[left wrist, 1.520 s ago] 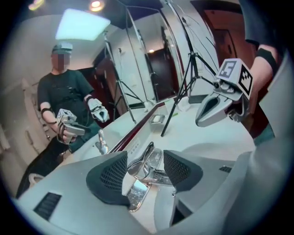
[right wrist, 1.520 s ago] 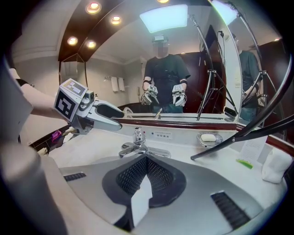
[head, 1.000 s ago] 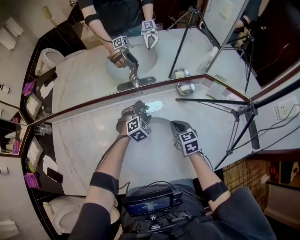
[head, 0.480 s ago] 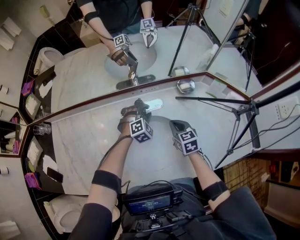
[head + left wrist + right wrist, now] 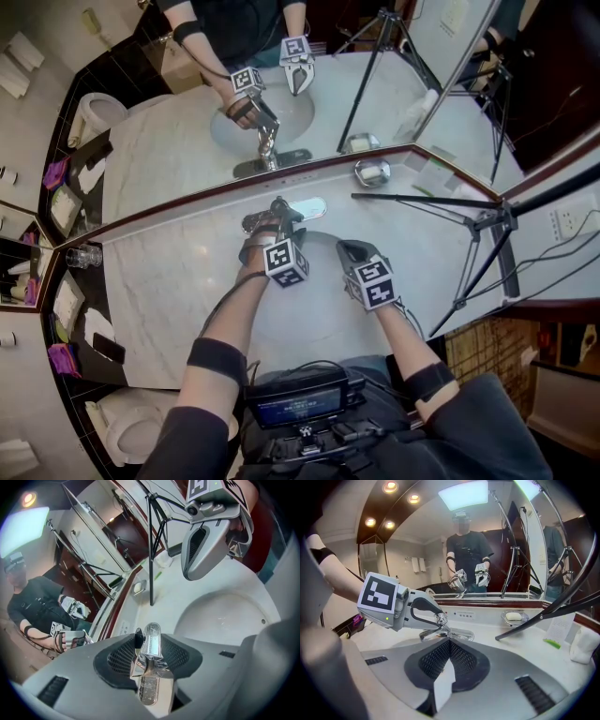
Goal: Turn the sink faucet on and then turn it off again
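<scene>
Black tripod leg near faucet.

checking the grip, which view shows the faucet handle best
The left gripper view: the handle sits centred in the left claw, which has just closed on it. The right gripper view shows it side-on, partly behind that claw. The head view mostly hides it.
</scene>
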